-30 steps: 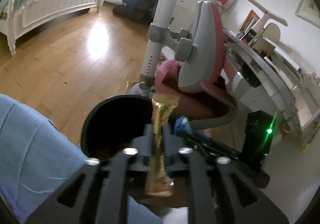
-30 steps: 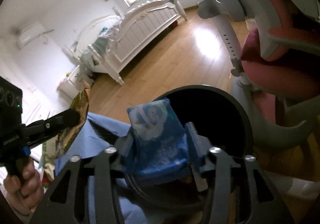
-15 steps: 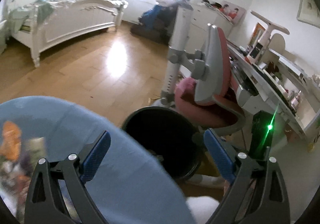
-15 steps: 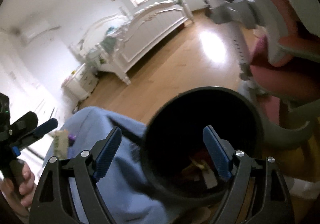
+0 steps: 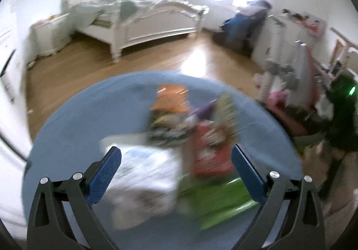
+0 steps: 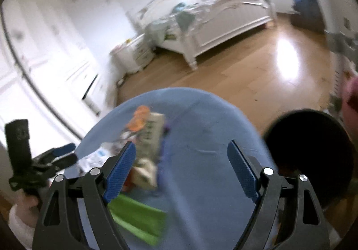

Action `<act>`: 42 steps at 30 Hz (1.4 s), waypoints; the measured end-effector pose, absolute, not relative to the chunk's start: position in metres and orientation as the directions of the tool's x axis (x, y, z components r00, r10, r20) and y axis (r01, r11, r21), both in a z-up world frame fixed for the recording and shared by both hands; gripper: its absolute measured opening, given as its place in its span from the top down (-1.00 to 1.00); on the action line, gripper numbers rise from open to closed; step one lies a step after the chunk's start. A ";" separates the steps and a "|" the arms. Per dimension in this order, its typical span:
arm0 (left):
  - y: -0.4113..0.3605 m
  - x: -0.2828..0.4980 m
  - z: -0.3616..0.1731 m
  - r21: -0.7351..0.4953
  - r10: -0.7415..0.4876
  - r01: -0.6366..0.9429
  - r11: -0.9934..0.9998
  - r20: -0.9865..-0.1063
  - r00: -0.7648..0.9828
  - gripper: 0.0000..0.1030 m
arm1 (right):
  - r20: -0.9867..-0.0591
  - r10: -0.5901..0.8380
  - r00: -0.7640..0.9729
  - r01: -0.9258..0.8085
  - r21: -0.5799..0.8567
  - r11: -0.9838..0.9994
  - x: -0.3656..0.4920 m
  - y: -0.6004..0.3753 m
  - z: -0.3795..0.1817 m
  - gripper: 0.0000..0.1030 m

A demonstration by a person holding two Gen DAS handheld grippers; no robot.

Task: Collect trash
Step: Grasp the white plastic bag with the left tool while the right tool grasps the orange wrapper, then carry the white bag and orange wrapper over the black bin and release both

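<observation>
A round table under a blue cloth [image 5: 73, 129] [image 6: 212, 120] carries a blurred heap of wrappers: an orange packet [image 5: 171, 100] [image 6: 138, 119], a red packet [image 5: 210, 151], a white bag [image 5: 145, 174] and a green wrapper [image 5: 214, 200] [image 6: 136, 221]. My left gripper [image 5: 176, 171] is open and empty above the heap; it also shows in the right wrist view [image 6: 60, 156]. My right gripper [image 6: 181, 169] is open and empty over the table's middle. The black trash bin [image 6: 313, 151] stands right of the table.
A white bed [image 5: 143, 24] [image 6: 223, 17] stands at the far side of the wooden floor [image 5: 89, 66]. A pink and grey chair [image 5: 290, 98] and a desk are at the right. White cabinets [image 6: 44, 66] line the left wall.
Both grippers opened and dropped their wrappers at the bin, gold from the left and blue from the right. Both then swung left from the bin to the table.
</observation>
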State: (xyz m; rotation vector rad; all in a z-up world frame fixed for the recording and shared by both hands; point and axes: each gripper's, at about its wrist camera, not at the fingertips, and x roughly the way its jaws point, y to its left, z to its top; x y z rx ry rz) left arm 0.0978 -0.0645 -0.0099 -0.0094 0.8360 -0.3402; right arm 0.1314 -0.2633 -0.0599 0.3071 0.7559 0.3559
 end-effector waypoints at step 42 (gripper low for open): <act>0.009 0.091 -0.005 -0.343 -0.483 0.340 0.876 -0.604 0.634 0.13 | -0.519 0.456 0.723 -0.346 0.299 0.889 0.159 -0.174 0.005 0.46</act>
